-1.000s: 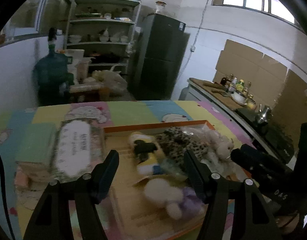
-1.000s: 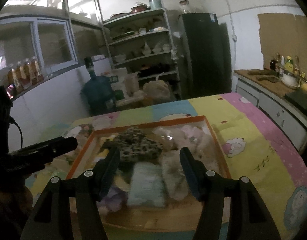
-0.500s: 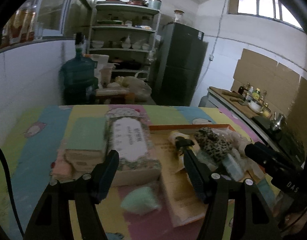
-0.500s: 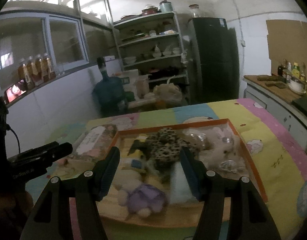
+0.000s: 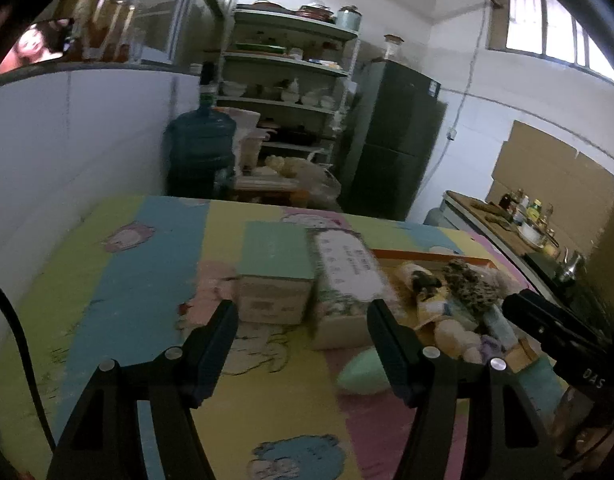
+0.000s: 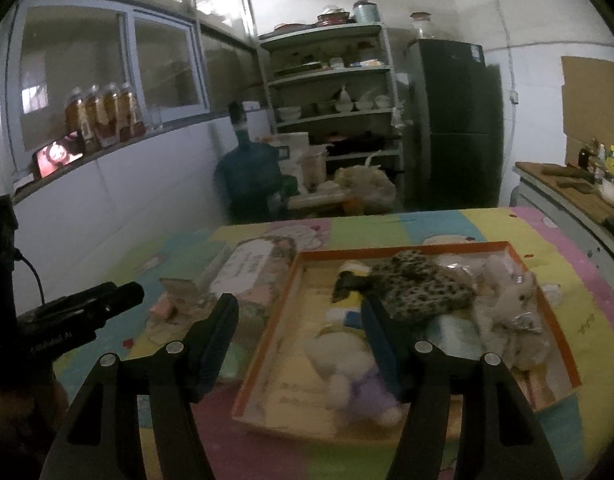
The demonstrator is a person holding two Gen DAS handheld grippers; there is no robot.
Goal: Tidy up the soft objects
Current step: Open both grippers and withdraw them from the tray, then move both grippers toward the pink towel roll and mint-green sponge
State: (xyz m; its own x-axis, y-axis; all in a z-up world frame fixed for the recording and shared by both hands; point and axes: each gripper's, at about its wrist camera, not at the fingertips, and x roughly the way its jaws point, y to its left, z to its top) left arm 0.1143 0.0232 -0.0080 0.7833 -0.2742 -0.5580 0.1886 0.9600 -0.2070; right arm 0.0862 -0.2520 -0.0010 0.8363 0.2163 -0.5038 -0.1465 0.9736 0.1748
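Note:
An orange-rimmed tray on the colourful mat holds several soft toys: a leopard-print plush, a white and purple plush, a beige furry toy and a pale blue cloth. A mint green soft item lies on the mat just left of the tray. My right gripper is open and empty over the tray's left edge. My left gripper is open and empty, facing a green-topped box and a white-labelled tissue pack.
The patterned play mat stretches left of the boxes. Each gripper shows at the edge of the other's view: the right gripper, the left gripper. A water jug, shelves and a fridge stand behind the table.
Both grippers have moved left across the table. The left one has left the tray and now faces the boxes; the tray has slid to the right in both views.

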